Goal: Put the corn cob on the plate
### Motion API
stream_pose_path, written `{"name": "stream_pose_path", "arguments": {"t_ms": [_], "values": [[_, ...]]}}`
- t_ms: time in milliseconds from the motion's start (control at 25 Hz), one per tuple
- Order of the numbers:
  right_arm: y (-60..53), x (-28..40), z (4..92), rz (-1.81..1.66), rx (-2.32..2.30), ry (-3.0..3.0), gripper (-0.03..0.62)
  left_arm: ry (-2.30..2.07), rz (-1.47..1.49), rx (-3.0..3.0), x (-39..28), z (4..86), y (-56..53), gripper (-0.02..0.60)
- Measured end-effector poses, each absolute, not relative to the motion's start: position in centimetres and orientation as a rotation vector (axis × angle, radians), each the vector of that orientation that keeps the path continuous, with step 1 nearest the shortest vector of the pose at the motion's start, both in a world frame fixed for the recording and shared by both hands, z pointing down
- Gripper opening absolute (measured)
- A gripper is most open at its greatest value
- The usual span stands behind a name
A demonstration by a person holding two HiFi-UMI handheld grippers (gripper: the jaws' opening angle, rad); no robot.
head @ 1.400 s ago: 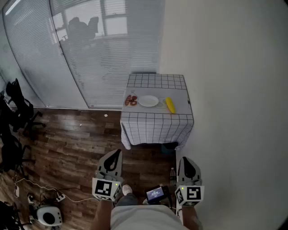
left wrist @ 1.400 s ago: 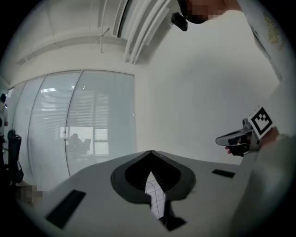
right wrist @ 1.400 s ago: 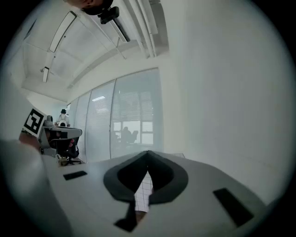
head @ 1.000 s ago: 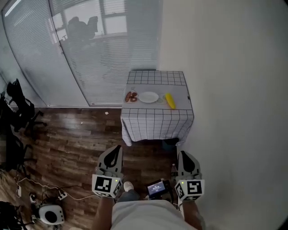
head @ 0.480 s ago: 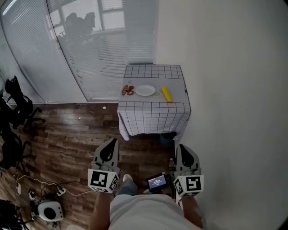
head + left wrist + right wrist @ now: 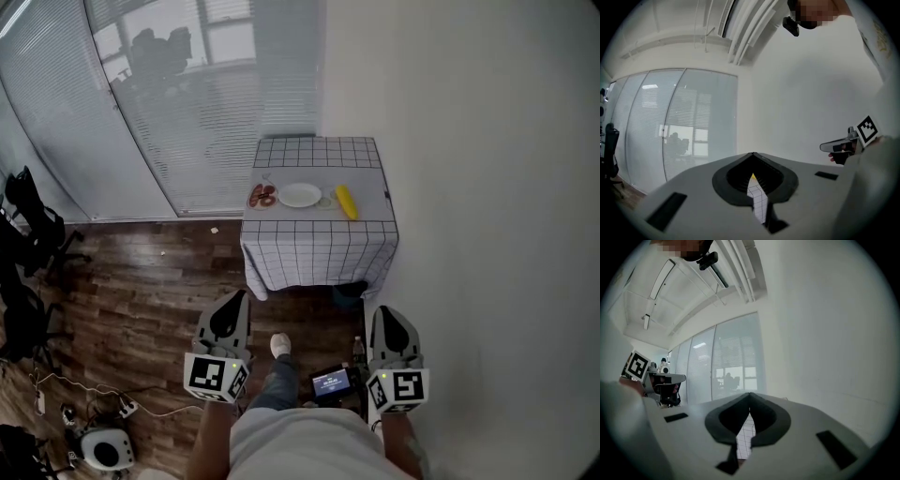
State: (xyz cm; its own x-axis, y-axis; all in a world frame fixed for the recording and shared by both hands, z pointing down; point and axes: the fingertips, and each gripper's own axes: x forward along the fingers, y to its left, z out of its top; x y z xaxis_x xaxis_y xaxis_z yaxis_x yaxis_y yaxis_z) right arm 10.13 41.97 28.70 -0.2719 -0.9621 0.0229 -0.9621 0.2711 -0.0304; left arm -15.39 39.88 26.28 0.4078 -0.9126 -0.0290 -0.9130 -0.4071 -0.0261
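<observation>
corn cob (image 6: 347,202): yellow, whole, lying flat on the checked-cloth worktop (image 6: 319,155)
corn cob pose: long axis slightly angled, near end toward the front edge
corn cob position: right of the plate (image 6: 300,195), near it, not touching
plate: white, round, bare, flat on the worktop near its front edge

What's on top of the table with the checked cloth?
A white plate, a corn cob to its right, and reddish food to its left, too small to identify. The checked cloth covers the tabletop itself.
</observation>
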Motion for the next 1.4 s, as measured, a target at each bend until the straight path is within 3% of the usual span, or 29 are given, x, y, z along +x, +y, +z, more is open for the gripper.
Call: {"name": "stream_pose_path", "arguments": {"t_ms": [920,1400], "values": [[10.5,5.9,29.9,-0.067,-2.019,2.577,0.006,1.663,-0.003,-2.619,-19.7,27.3,6.1,0.008],[4.1,7.2,31.6,-0.112,-2.109,2.600,0.006,1.601,-0.068,-2.715,-18.2,29.3,-2.0,0.008]]}}
